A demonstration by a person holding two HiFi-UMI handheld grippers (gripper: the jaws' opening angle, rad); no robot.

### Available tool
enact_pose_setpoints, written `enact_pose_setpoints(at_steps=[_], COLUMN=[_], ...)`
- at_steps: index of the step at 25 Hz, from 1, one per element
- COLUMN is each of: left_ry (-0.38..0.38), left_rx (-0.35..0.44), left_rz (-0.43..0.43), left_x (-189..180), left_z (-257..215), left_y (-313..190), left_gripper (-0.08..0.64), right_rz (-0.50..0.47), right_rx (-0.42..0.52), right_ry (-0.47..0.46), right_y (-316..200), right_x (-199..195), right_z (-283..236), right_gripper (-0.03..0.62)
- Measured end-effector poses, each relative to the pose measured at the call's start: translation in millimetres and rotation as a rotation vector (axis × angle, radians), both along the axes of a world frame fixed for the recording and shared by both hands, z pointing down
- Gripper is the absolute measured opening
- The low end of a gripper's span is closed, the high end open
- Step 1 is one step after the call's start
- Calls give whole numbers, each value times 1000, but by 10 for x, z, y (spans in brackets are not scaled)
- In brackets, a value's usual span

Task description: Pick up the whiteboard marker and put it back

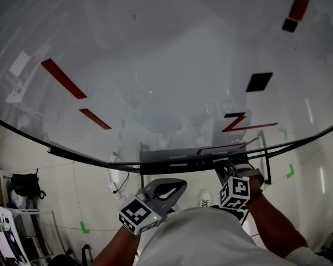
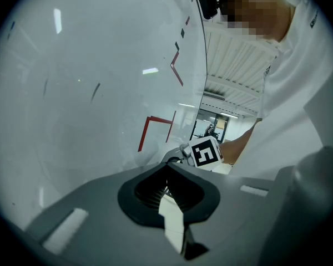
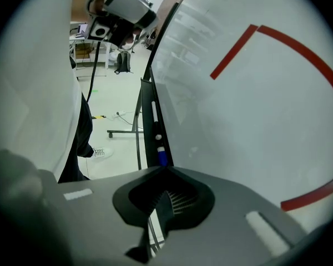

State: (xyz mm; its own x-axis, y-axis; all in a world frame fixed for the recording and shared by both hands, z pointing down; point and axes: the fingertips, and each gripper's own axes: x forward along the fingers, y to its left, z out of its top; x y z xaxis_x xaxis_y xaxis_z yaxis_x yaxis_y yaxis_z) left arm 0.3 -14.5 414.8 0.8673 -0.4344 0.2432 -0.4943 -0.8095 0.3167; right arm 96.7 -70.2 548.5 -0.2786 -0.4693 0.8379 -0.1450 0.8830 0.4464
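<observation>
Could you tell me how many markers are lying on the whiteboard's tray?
2 visible: a white marker farther along the tray, a blue marker just beyond the right gripper, which may hide more.

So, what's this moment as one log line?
left tool: shut, empty | right tool: shut, empty | blue-capped whiteboard marker: lying on grey metal tray, untouched

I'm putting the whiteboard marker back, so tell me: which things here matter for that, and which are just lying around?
For the job:
- blue-capped marker
- tray it lies in
- whiteboard
- right claw, shut

Just lying about:
- backpack
- floor cable
- black square on the board
</observation>
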Motion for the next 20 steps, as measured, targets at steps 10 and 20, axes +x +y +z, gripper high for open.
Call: enact_pose_setpoints(at_steps=[10, 20], left_ry=[-2, -2], left_rx=[-4, 2], left_rz=[5, 13], left_x=[6, 39], left_z=[17, -19], left_y=[41, 42], left_gripper=[17, 17], right_rz=[274, 400], right_rx=[-254, -493], right_ry=[-493, -896], right_y=[125, 221], right_x=[-92, -215], right_z=[-281, -693], right_gripper=[2, 2])
